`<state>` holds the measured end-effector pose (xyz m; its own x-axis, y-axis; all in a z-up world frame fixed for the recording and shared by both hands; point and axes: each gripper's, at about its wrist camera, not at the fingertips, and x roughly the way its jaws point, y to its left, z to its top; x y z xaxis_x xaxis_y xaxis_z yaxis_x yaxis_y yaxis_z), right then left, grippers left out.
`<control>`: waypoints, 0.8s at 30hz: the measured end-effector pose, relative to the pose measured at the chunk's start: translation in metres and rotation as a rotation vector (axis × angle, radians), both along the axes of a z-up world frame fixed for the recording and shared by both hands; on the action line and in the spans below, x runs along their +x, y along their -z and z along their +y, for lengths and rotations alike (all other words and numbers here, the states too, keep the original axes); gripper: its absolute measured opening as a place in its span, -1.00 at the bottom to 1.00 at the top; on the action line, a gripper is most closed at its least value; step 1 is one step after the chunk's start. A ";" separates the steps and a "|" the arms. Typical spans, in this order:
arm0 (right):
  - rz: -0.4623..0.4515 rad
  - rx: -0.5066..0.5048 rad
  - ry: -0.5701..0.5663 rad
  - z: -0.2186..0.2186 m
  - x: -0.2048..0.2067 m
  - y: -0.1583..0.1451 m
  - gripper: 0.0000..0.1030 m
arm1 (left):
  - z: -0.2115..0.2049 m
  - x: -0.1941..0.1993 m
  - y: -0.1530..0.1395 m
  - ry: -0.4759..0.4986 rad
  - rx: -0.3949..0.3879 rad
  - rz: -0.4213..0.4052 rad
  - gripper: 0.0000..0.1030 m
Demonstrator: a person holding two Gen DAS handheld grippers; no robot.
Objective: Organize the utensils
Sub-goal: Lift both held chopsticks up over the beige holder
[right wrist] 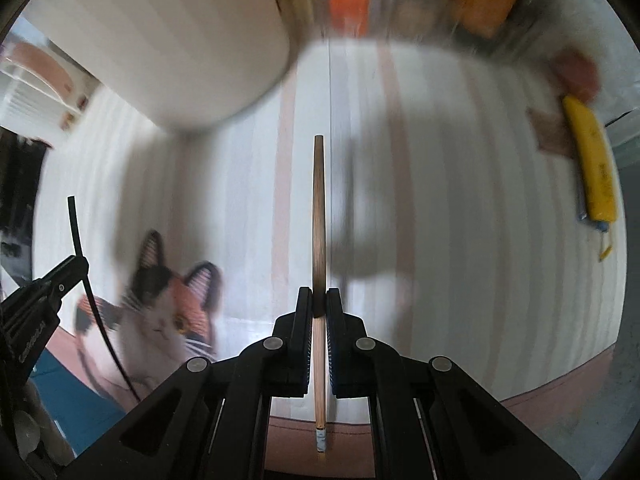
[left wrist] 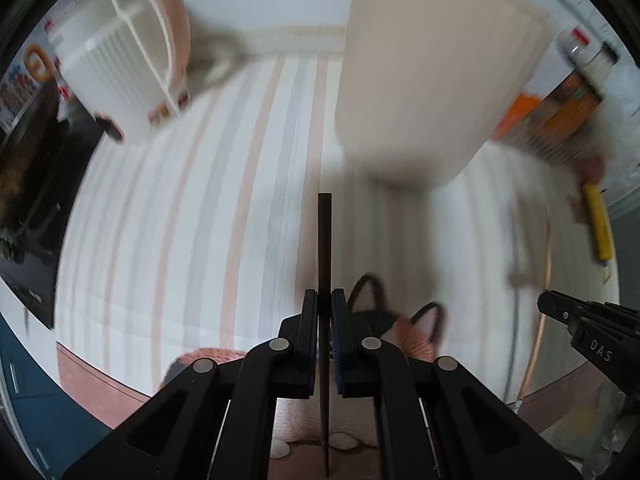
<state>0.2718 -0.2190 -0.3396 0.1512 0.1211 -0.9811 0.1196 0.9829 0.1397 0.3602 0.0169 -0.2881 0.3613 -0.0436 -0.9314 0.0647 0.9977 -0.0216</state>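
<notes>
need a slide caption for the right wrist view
Right gripper shut on a light wooden chopstick above a striped tablecloth, beside a cream utensil holder.

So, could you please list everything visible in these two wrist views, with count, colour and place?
dark chopstick: one, near-black, clamped in the left gripper.
wooden chopstick: one, light brown, clamped in the right gripper.
holder: one, cream, tall, on the table ahead; utensil ends show above its rim.
tablecloth: one, white with pink and grey stripes, covering the table.
cat figure: one, white, black and orange, near table edge.
yellow object: one, at the right, blurred.
ribbed container: one, white, far left.
left gripper: black, shut.
right gripper: black, shut.
</notes>
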 end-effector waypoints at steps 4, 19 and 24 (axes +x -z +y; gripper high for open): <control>-0.100 0.014 -0.010 -0.010 -0.007 -0.041 -0.87 | 0.006 -0.013 -0.036 -0.004 -0.011 -0.086 -0.93; -0.333 0.061 0.075 -0.012 0.017 -0.087 -0.87 | 0.012 -0.008 -0.108 -0.011 -0.049 -0.297 -0.93; -0.370 0.117 0.110 -0.020 0.029 -0.108 -0.87 | 0.015 -0.006 -0.144 -0.014 -0.072 -0.378 -0.93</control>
